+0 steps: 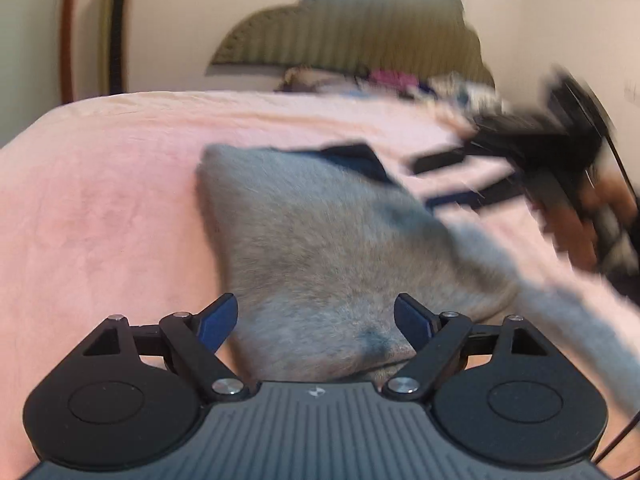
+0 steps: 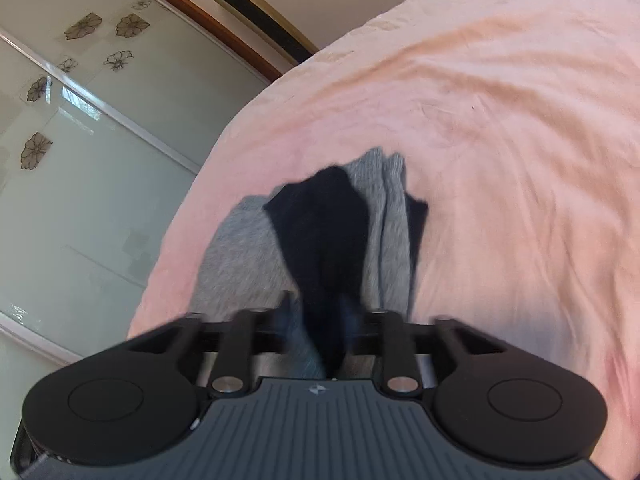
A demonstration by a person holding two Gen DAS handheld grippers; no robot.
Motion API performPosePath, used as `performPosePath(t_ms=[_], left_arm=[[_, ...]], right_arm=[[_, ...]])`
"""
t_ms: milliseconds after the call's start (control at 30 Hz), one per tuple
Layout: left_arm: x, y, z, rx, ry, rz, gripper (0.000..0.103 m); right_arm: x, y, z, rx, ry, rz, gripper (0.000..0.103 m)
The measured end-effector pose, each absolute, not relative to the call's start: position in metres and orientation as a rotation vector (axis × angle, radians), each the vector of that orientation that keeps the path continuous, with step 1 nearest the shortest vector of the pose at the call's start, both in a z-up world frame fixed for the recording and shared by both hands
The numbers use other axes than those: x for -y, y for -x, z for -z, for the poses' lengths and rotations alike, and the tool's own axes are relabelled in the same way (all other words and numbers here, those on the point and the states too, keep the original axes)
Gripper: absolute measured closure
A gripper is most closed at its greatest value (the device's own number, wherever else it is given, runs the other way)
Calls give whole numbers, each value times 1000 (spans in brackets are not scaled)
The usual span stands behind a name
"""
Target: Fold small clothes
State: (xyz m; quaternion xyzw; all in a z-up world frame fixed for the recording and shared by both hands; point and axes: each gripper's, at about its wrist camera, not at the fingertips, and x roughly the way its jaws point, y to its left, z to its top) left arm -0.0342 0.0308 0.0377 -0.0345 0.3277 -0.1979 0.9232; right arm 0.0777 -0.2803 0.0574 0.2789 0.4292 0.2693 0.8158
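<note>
Garment [image 1: 320, 248] lies on the bed [image 1: 100, 200] — clothes pile [image 1: 392, 80] seemingly behind.

Grey garment [image 1: 320, 248] (blurred) on pink blanket [image 1: 112, 200]

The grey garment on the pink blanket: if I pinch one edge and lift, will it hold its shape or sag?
Probably sags: the grey garment lies limp in soft folds on the pink blanket. It looks thin and knitted, so likely light. The fuzzy blanket may drag on it if pushed, bunching it rather than letting it slide.
</note>
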Motion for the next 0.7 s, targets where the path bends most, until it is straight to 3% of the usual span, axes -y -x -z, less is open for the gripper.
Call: performPosePath(t_ms=[33, 200, 267, 300, 333, 400, 500, 600, 667, 700], left_arm=[[-41, 35, -37, -681, 111, 377, 17], [-60, 21, -20, -822, 287, 337, 18], [-47, 20, -19, -828, 253, 368, 41], [-42, 19, -17, -837, 237, 364, 73], [-39, 17, -15, -846, 229, 359, 82], [-42, 16, -18, -853, 217, 365, 86], [-40, 23, -18, -843, 138, 371, 86], [-35, 35, -28, -800, 82, 363, 85], [-37, 48, -46, -742, 78, 356, 82], [-38, 53, -56, -698, 74, 354, 76]], right_arm=[[285, -63, -64, -887, -588, -592, 27], [290, -19, -60, -980, -495, -570, 28], [280, -12, -48, -1028, -484, -602, 42], [273, -7, -43, -1048, -472, -614, 74], [266, -3, -40, -1050, -426, -611, 85], [259, 8, -47, -1009, -328, -618, 85], [273, 9, -48, -997, -317, -582, 89], [278, 8, -39, -997, -344, -586, 86], [279, 9, -49, -994, -336, -585, 70], [281, 10, -57, -969, -338, -564, 51]])
